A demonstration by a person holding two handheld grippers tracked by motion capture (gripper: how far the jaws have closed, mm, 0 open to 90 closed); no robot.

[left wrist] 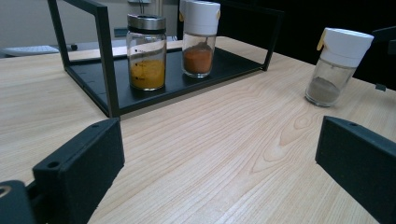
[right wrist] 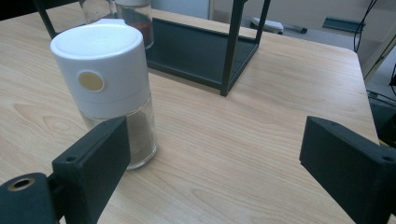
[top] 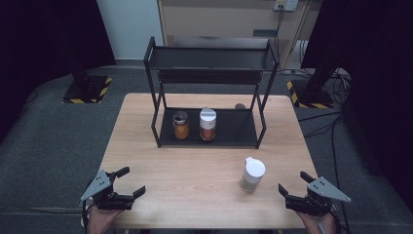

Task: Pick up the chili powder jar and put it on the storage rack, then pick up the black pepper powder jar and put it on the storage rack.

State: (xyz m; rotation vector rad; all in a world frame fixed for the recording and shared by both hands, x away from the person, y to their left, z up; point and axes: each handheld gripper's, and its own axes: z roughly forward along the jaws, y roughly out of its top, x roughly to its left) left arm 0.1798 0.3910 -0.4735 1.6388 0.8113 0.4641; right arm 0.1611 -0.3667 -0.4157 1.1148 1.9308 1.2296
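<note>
Wooden table (top: 195, 175): white-capped jar (top: 253, 175) (grey powder inside), upright.

**Room and surroundings around the work table**

From my remote station I see a light wooden table (top: 146, 146) standing on grey carpet (top: 48, 141). Dark curtains (top: 39, 34) hang at both far corners. Two stand bases edged in yellow-black hazard tape (top: 87, 90) rest on the floor (one at each side). Behind the table are a pale wall (top: 129, 27) and a beige cabinet (top: 219, 19), with cables (top: 336, 126) trailing at the right. Lighting is dim and even.
</note>
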